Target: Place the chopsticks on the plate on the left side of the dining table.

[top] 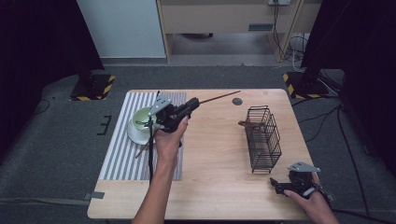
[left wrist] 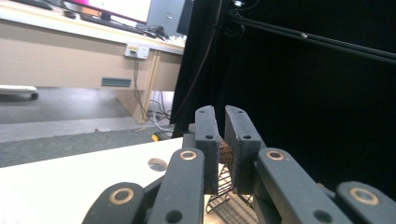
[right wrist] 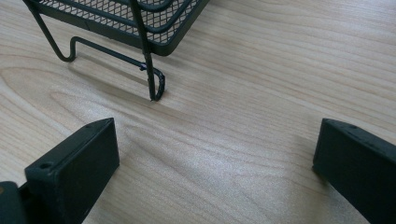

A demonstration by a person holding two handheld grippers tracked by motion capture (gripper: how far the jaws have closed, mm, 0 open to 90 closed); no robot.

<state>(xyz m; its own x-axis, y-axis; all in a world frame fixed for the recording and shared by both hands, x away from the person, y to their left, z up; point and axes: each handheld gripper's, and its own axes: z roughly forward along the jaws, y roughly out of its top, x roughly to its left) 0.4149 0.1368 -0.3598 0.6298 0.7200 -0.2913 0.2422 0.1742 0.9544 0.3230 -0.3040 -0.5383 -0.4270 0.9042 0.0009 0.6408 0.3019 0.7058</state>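
My left gripper [top: 193, 103] is held above the table beside the cup, shut on a long thin brown stick [top: 219, 97] that points right and away. In the left gripper view the jaws [left wrist: 223, 116] stand close together with the brown end of the stick [left wrist: 226, 152] pinched between them. A black wire basket [top: 264, 137] stands right of centre, with a brown piece [top: 244, 124] at its left side. My right gripper [top: 276, 185] rests open near the front right of the table. Its jaws [right wrist: 217, 130] are wide apart over bare wood, just short of the basket's foot [right wrist: 154, 86].
A green and white cup [top: 141, 116] sits on a white saucer [top: 135, 135] on a grey striped mat [top: 116, 158]. Another brown stick [top: 141, 150] lies by the saucer. A round dark hole [top: 237, 101] marks the table's far side.
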